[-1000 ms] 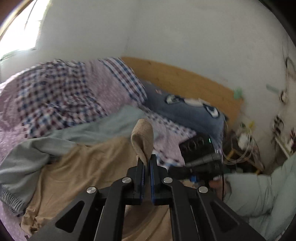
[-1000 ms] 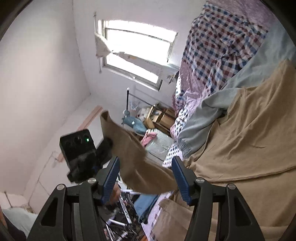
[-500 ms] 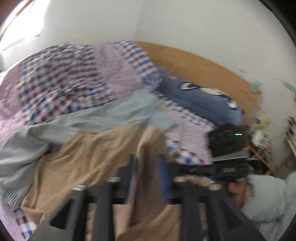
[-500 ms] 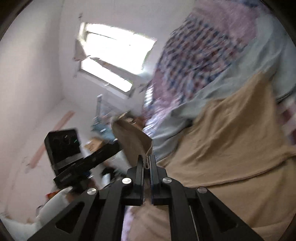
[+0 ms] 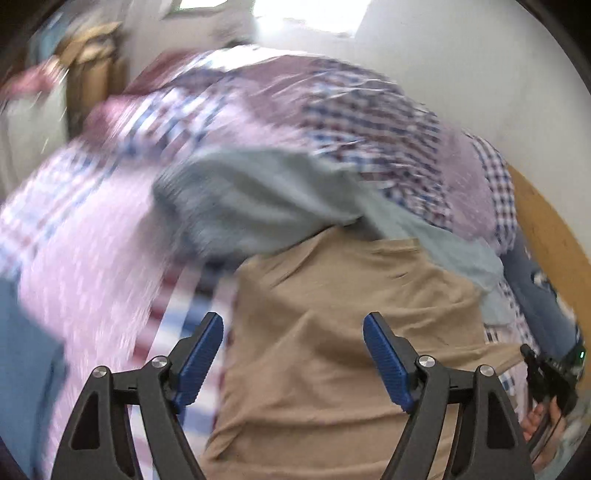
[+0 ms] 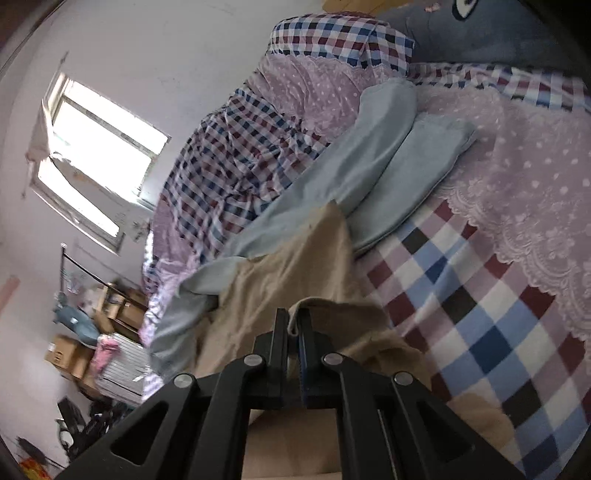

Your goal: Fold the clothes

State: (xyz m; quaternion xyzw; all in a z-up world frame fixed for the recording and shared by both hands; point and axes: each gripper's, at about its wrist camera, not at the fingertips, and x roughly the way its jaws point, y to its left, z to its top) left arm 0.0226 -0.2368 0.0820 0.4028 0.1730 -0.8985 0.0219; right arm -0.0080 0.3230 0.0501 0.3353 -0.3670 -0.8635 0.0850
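A tan garment (image 5: 343,332) lies spread on the bed, partly over a pale grey-green garment (image 5: 258,206). My left gripper (image 5: 293,343) hangs above the tan cloth, open, with nothing between its blue pads. In the right wrist view my right gripper (image 6: 292,325) is shut on a folded edge of the tan garment (image 6: 295,273), low over the bedspread. The grey-green garment (image 6: 373,166) stretches away behind it. The right gripper also shows at the far right edge of the left wrist view, held by a hand (image 5: 543,421).
The bed carries a checked and pink dotted bedspread (image 6: 498,258) and a blue pillow (image 6: 491,29) by a wooden headboard (image 5: 546,236). Cardboard boxes (image 6: 70,354) and clutter stand on the floor beneath a window (image 6: 99,166). The left wrist view is motion-blurred.
My left gripper let go of the tan cloth and swung left, now open. My right gripper, open a second ago, closed on the tan edge and carried it down toward the bed.
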